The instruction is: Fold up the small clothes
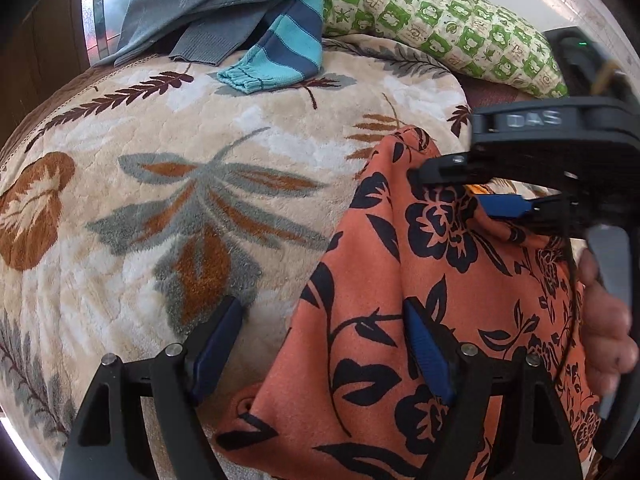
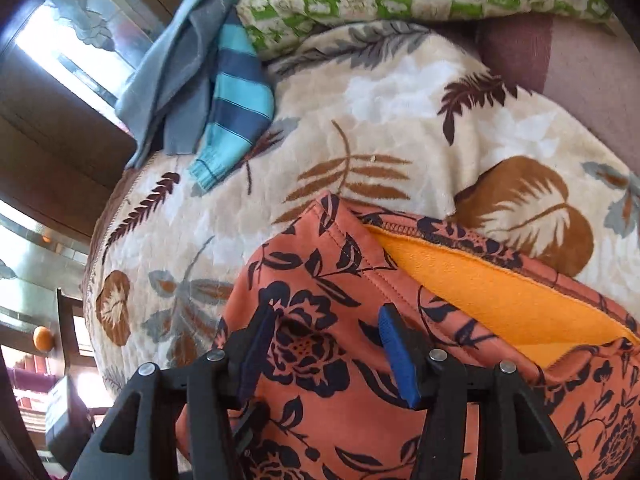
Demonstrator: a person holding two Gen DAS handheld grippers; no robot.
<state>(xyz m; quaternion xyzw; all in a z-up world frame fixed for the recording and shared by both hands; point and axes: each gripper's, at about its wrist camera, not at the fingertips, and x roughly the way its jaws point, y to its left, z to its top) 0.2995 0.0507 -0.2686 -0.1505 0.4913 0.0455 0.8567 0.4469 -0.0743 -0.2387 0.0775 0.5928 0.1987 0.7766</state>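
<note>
A salmon-orange garment with a dark floral print (image 1: 400, 320) lies bunched on a cream leaf-patterned blanket (image 1: 160, 200). My left gripper (image 1: 322, 312) stands open over the garment's left edge. One finger is above the blanket and the other above the cloth. In the left wrist view my right gripper (image 1: 452, 188) sits at a raised peak of the cloth. In its own view my right gripper (image 2: 330, 344) straddles a fold of the garment (image 2: 320, 272), and its pads do not visibly press on the fold. Bright orange lining (image 2: 500, 292) shows at an opening.
A teal and navy striped sleeve (image 1: 280, 52) and grey clothing (image 1: 208, 4) lie at the blanket's far edge beside a green-checked pillow (image 1: 440, 20). A person's hand (image 1: 608, 320) grips the right gripper's handle. The bed's edge drops off at the left (image 2: 92, 240).
</note>
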